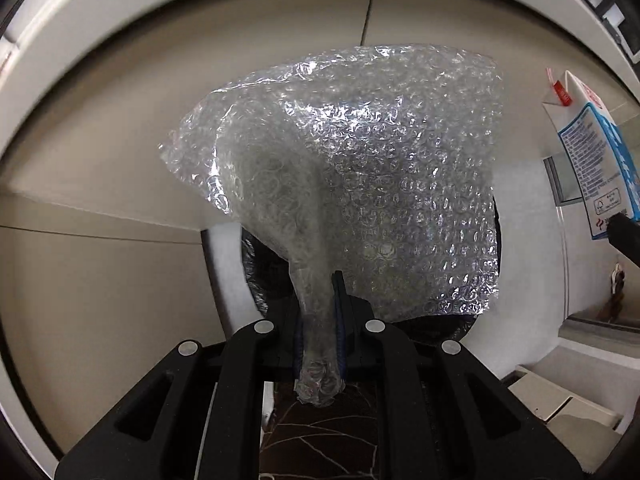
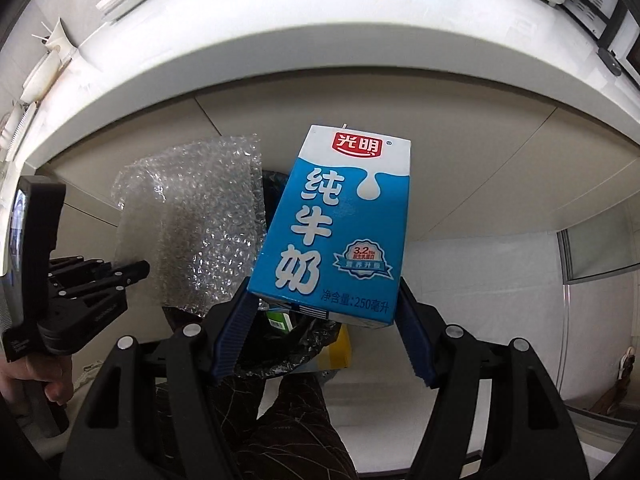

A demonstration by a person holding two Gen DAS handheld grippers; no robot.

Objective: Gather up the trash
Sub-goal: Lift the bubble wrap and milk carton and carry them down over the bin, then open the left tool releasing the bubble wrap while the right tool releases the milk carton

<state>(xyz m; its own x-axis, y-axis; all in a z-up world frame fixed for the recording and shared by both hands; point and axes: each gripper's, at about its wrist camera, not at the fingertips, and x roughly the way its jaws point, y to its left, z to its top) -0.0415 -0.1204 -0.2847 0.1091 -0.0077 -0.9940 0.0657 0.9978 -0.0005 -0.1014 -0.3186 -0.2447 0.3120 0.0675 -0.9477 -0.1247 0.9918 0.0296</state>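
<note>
Directly below both grippers, sitting on the floor against the cabinet front: bin (image 2: 288,344) lined with a black bag (image 1: 260,276), mouth facing up, some packaging already inside. Hanging straight over that mouth in the left wrist view: sheet of bubble wrap (image 1: 360,184), gathered into a twisted neck and pinched between the fully closed fingers (image 1: 339,320) of the left gripper (image 1: 318,344), the loose sheet draping down and covering most of the opening. Pointing straight down, so a plain release looks enough to send the wrap in, though the wide, light sheet may catch on the rim.

Gripping across the width of a blue milk carton (image 2: 340,224): right gripper (image 2: 324,332), fingers (image 2: 232,332) standing fairly wide and pressing on the carton's two side faces near its base. Running away from the fingers, toward the cabinet and the overhanging white counter (image 2: 320,80): the carton's long axis, top end farthest out. Lying nearer the fingers than the carton's top: the bin mouth, mostly under the carton's base.

Judging by both views, left gripper (image 2: 120,276) nearer to centred over the bin; right one looking tilted rather than plumb, probably needing a small pull back before letting go.
</note>
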